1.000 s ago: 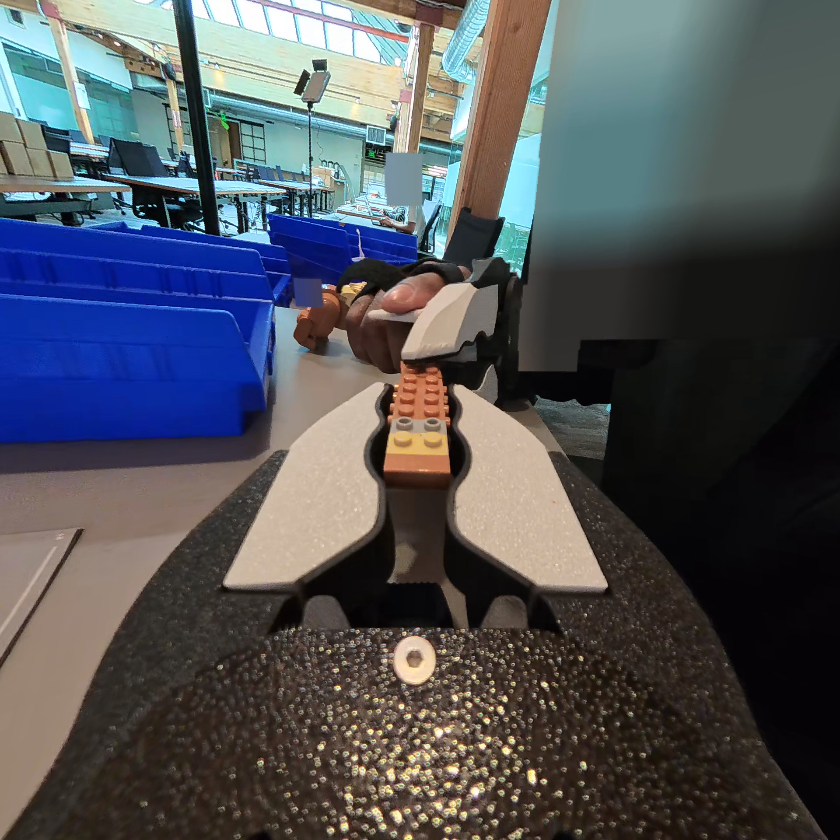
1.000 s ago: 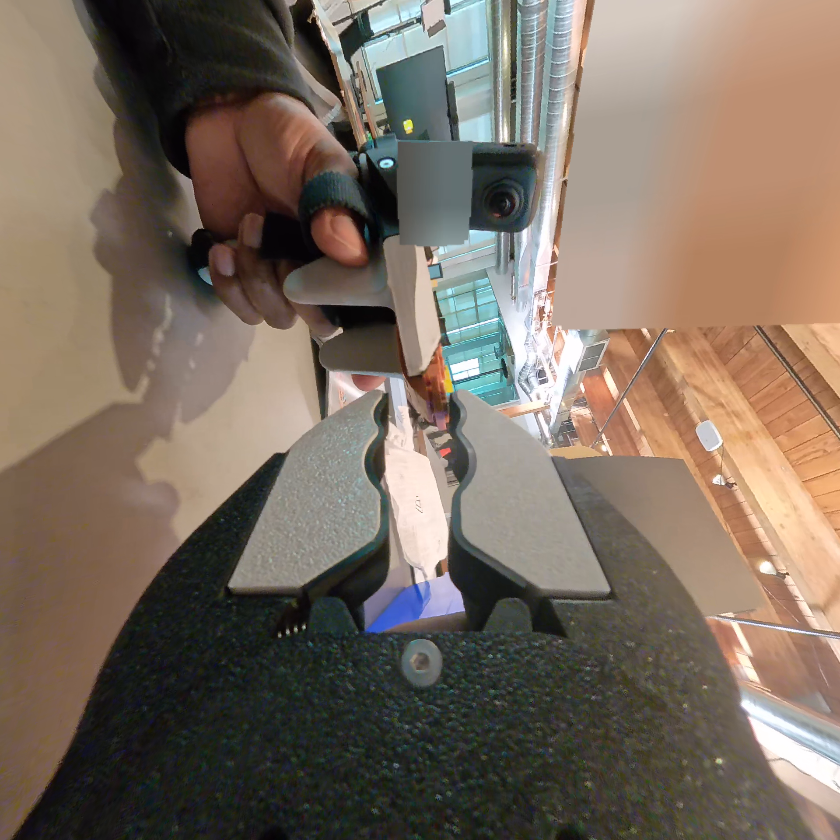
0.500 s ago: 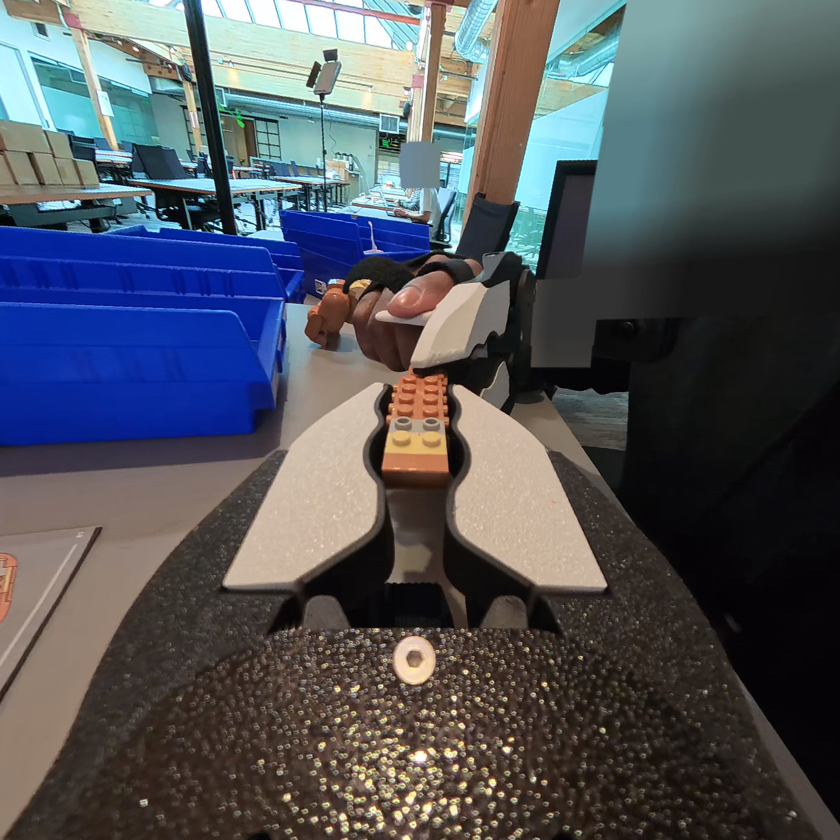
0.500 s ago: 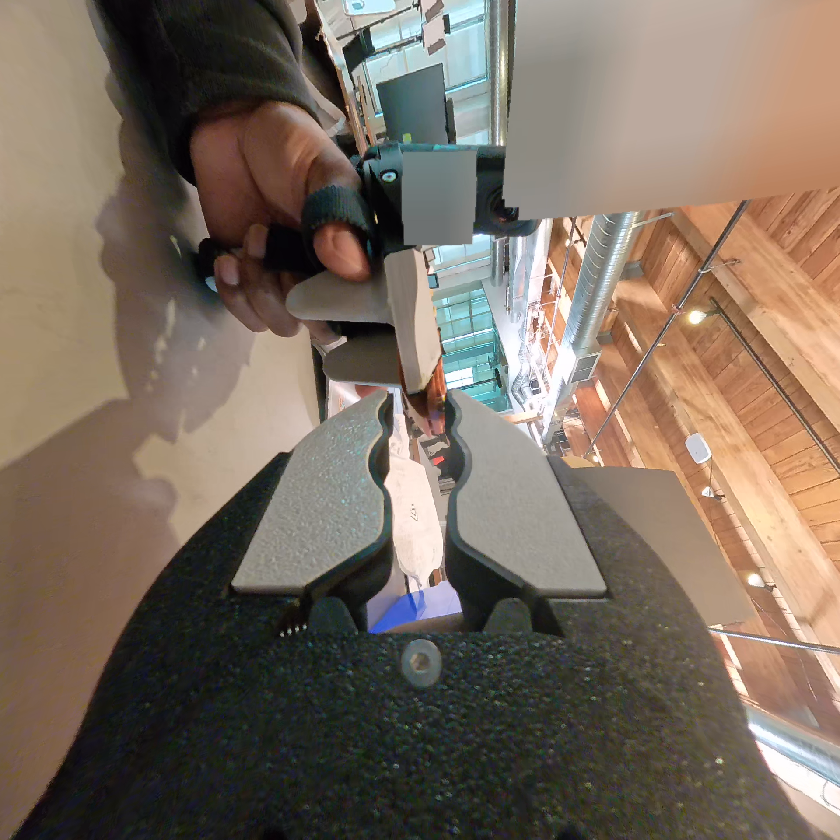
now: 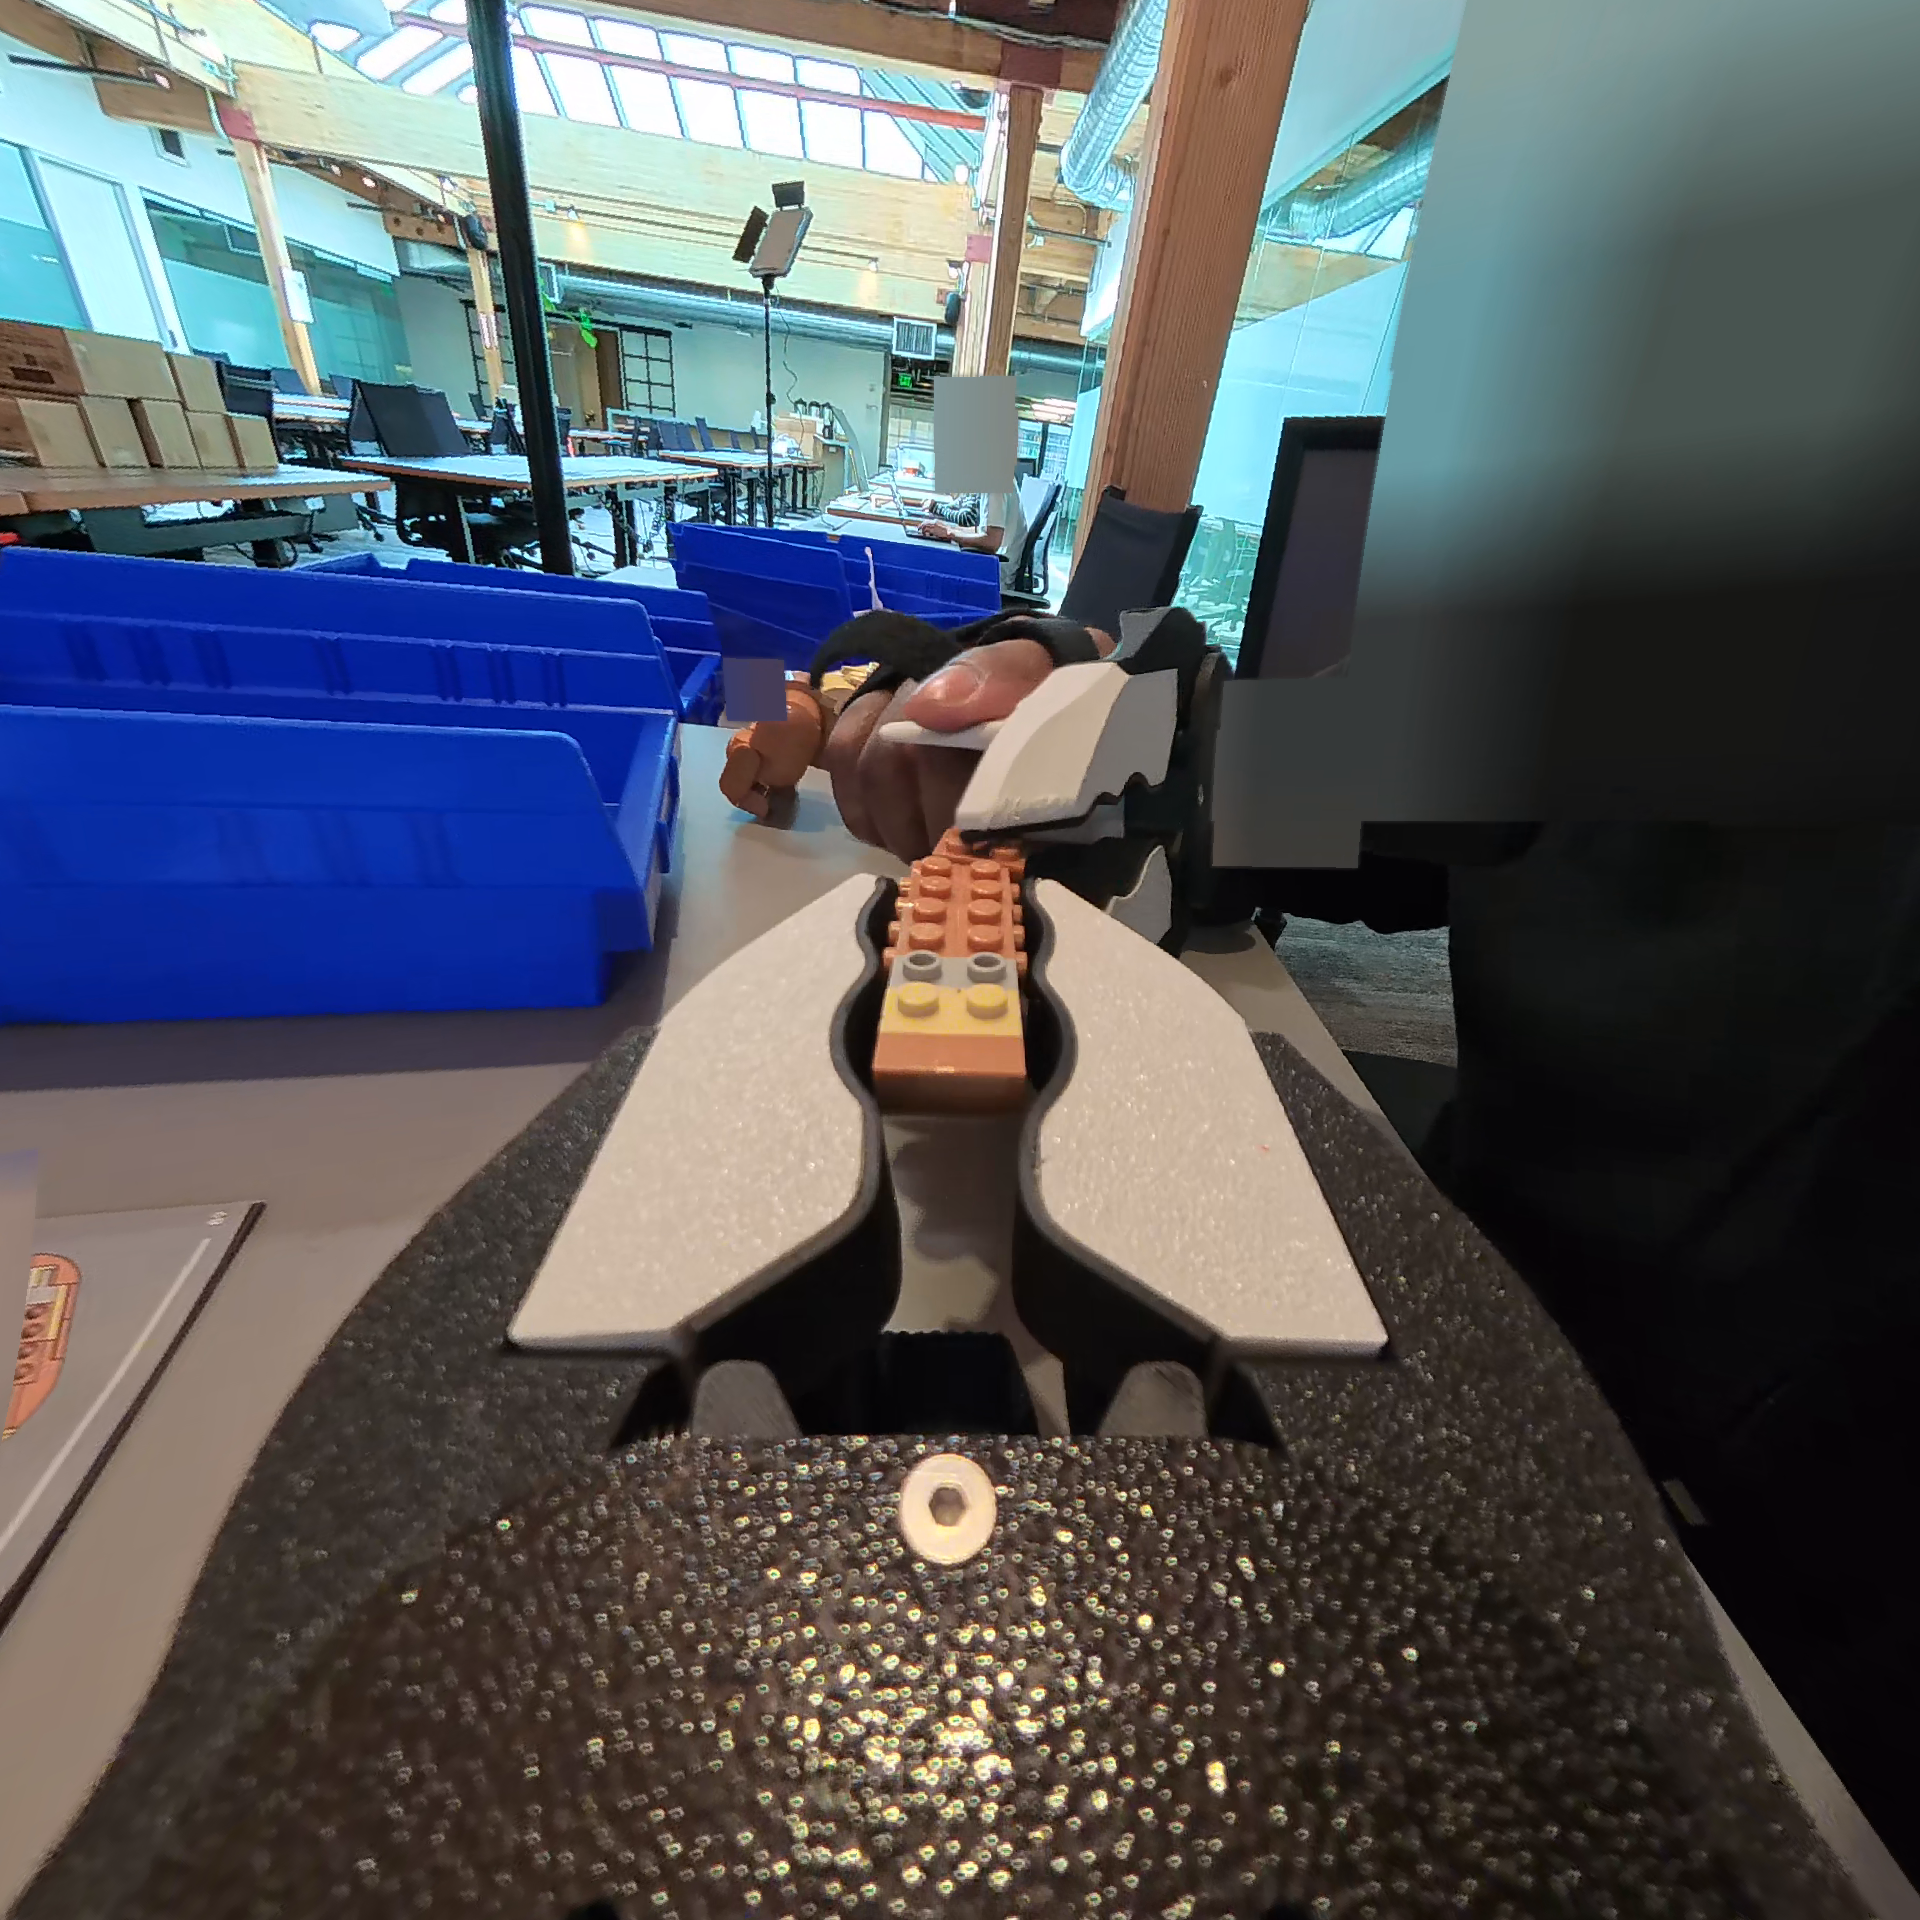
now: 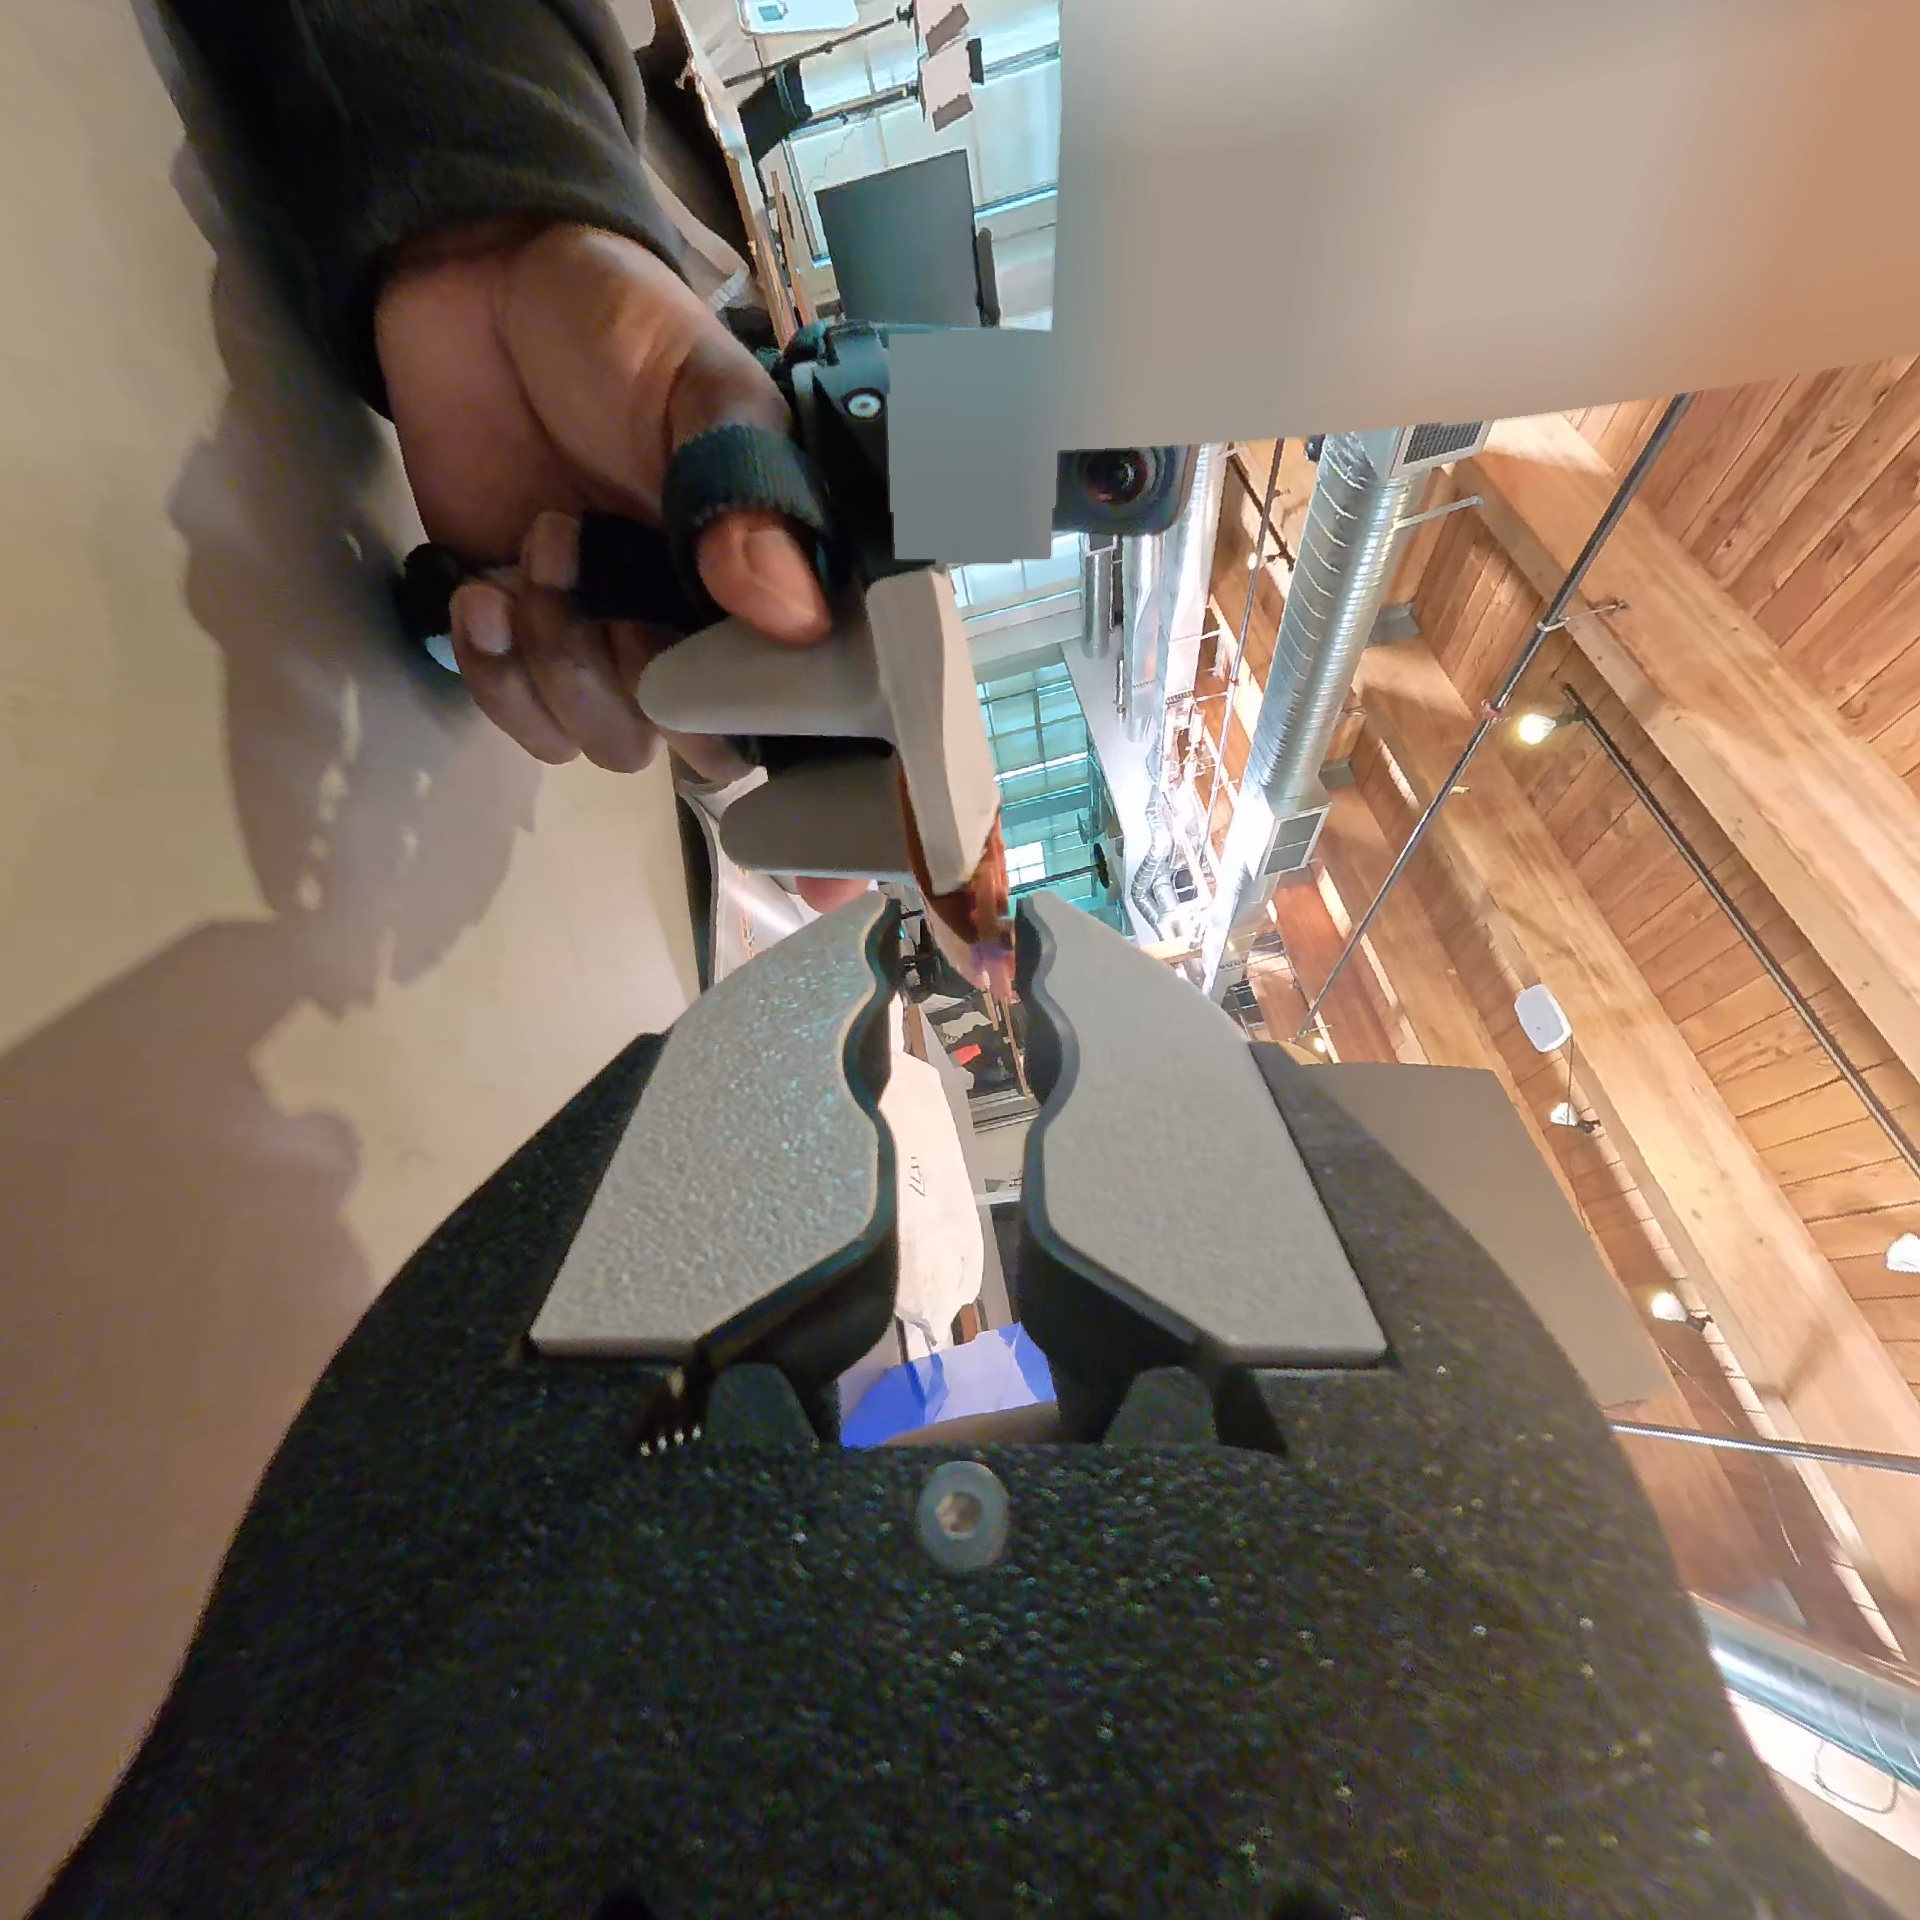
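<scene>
My left gripper [image 5: 956,883] is shut on a long orange brick assembly [image 5: 951,1029] topped with a grey and a yellow plate. It holds the assembly level above the grey table [image 5: 468,1101], pointing forward. My right gripper [image 5: 1023,831], turned on its side in a hand [image 5: 904,758], meets the assembly's far end, with its upper finger on the top studs. In the right wrist view the orange end [image 6: 982,883] sits between the tips of my right gripper [image 6: 956,920], and the left gripper's fingers [image 6: 925,727] are just beyond.
Blue storage bins [image 5: 312,852] stand in rows on the left of the table. An orange toy figure [image 5: 774,748] lies behind the hand. A printed sheet [image 5: 104,1351] lies at the near left. A dark monitor [image 5: 1299,540] stands at the right, by the table edge. My two grippers' fingertips are within a few centimetres of each other.
The right gripper's jaws narrowed onto the far end of the assembly and then held. The left gripper kept its grip. Both views shifted slightly.
</scene>
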